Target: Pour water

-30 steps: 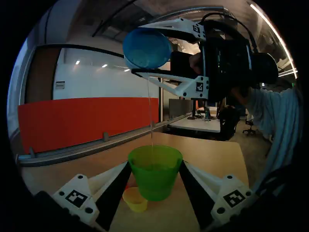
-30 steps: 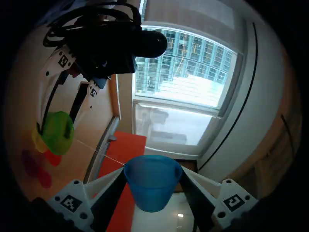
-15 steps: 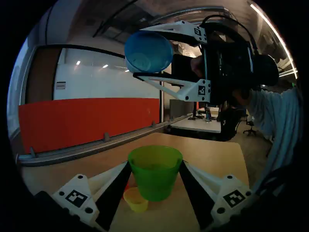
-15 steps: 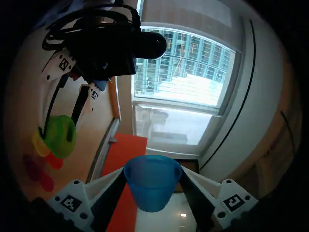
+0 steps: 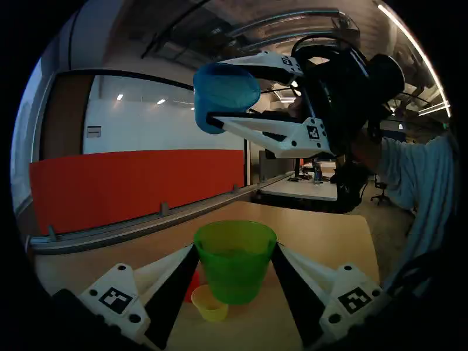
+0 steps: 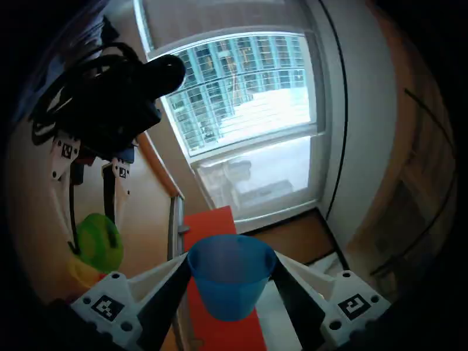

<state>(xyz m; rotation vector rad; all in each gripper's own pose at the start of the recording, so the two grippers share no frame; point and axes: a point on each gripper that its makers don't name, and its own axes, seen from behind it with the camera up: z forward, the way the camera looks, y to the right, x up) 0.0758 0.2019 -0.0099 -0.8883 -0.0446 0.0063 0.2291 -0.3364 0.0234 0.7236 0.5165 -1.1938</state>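
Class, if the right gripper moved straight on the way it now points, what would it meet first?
Beyond the blue cup it grips, the right gripper looks to have a free path as far as the window; the green cup sits off to one side. Depth is unclear.

You have three cups, green cup (image 5: 235, 266), blue cup (image 5: 225, 96), small yellow cup (image 5: 210, 304), and two tongs: left tongs (image 5: 235, 248), right tongs (image 6: 231, 260).

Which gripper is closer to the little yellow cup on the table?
Left. The left gripper, holding the green cup, is right next to the yellow cup; the right gripper is high above it, holding the blue cup.
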